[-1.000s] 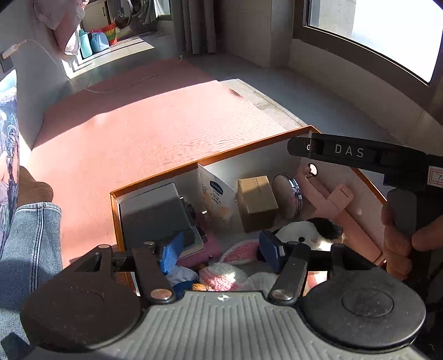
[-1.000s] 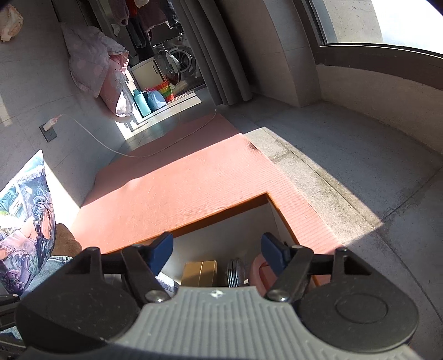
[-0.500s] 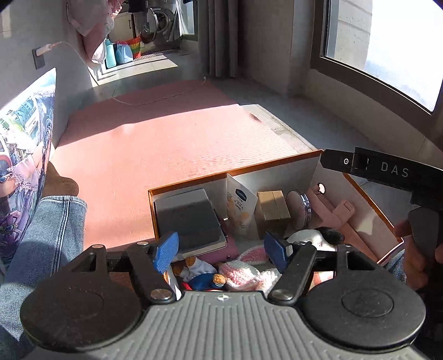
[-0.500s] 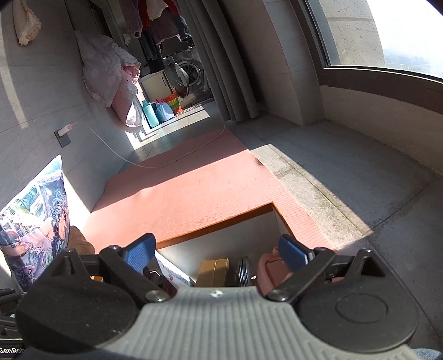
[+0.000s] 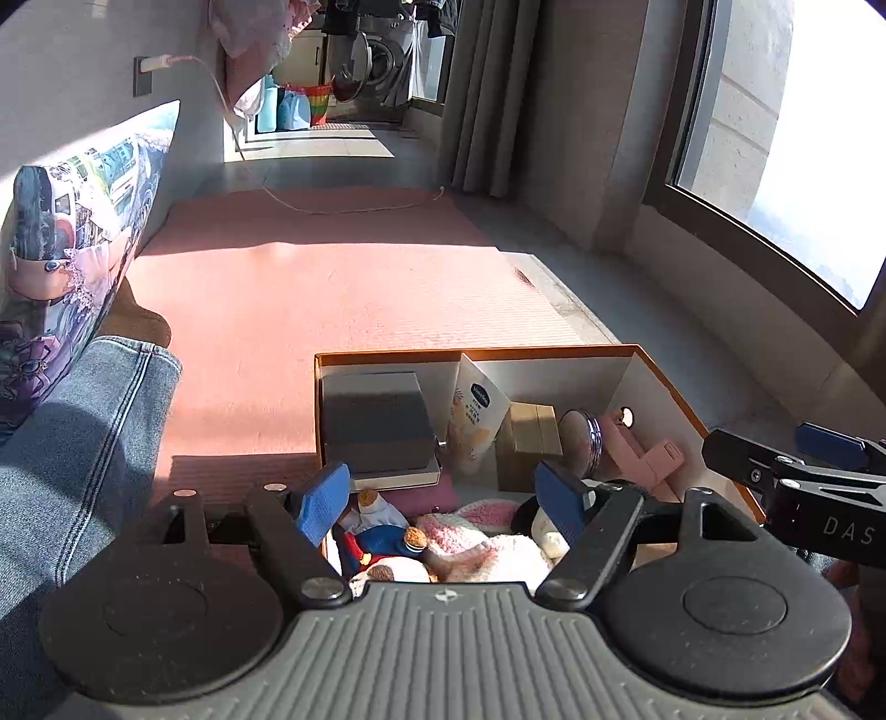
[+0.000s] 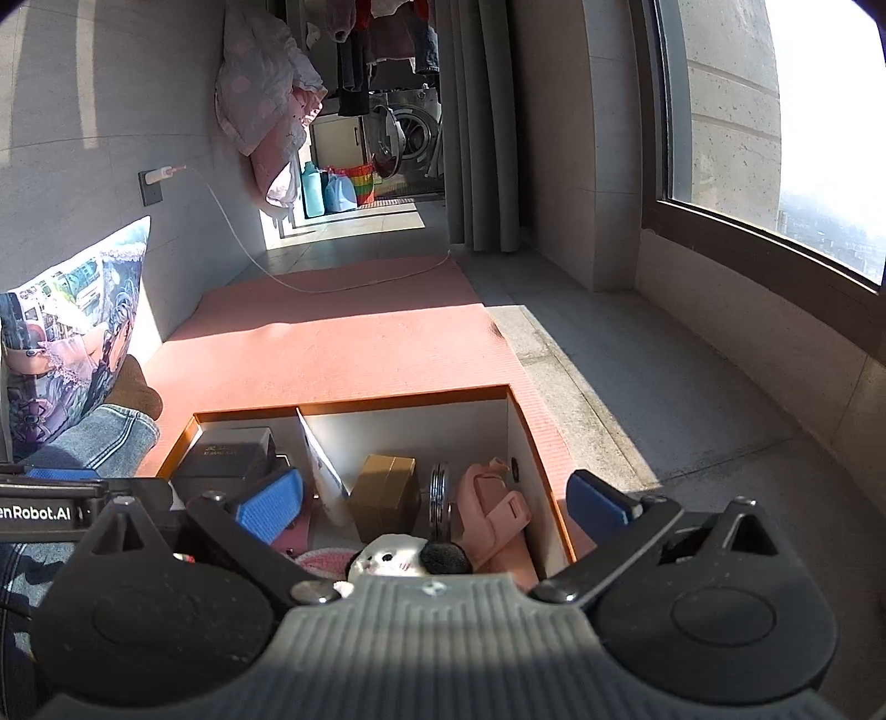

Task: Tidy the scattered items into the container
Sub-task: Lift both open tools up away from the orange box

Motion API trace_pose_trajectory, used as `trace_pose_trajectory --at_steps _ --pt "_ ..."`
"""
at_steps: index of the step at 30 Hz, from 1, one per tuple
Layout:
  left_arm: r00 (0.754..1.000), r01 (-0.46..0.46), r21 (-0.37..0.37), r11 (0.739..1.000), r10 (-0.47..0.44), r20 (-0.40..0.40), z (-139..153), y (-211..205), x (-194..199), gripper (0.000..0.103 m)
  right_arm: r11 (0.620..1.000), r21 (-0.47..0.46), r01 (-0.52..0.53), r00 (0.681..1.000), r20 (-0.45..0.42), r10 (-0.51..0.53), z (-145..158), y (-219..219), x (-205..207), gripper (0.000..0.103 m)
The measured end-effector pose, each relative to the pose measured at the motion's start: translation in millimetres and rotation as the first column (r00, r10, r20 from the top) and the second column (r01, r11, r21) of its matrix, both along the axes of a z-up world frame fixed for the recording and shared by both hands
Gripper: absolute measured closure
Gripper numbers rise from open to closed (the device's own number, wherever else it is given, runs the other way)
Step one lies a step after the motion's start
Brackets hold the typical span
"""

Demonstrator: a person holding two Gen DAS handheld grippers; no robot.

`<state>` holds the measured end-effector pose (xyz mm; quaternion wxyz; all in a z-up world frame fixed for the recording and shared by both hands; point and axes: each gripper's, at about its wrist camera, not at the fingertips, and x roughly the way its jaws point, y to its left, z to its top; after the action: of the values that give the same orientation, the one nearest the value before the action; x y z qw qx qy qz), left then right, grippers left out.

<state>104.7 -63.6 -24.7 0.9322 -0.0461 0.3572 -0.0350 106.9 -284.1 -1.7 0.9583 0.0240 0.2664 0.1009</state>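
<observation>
While both tilt down over the box point(image 5: 667, 382), left gripper point(image 5: 443, 501) and right gripper point(image 6: 434, 507) have just been opening, empty.

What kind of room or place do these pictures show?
Most likely a home, a sunlit room beside a laundry area. A washing machine stands at the far end, clothes hang above it, and a printed cushion leans on the wall beside a pink floor mat.
</observation>
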Motion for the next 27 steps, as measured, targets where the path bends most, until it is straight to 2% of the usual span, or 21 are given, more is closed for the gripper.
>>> trace_pose_trajectory --at_steps 5,9,17,27 --pt "0.998 -0.021 -0.011 1.0 0.02 -0.063 -19.3 -1.6 -9.0 0.016 1.0 -0.024 0.016 1.0 -0.007 -0.016 -7.9 6.7 -7.2 0.001" --pt "0.996 -0.026 0.005 1.0 0.026 -0.08 -27.3 -3.5 -10.8 0.016 0.999 -0.046 0.002 1.0 -0.031 -0.004 -15.3 13.7 -3.5 0.001" --pt "0.992 -0.015 0.017 1.0 0.017 -0.128 -36.6 -7.5 -9.2 0.016 0.997 -0.075 0.004 0.996 -0.088 -0.01 -22.8 18.1 5.3 0.001" --pt "0.988 -0.022 0.022 1.0 0.025 -0.153 -37.7 -8.0 -8.7 0.016 0.991 -0.135 -0.006 0.994 -0.107 -0.009 -28.5 28.1 7.3 0.001"
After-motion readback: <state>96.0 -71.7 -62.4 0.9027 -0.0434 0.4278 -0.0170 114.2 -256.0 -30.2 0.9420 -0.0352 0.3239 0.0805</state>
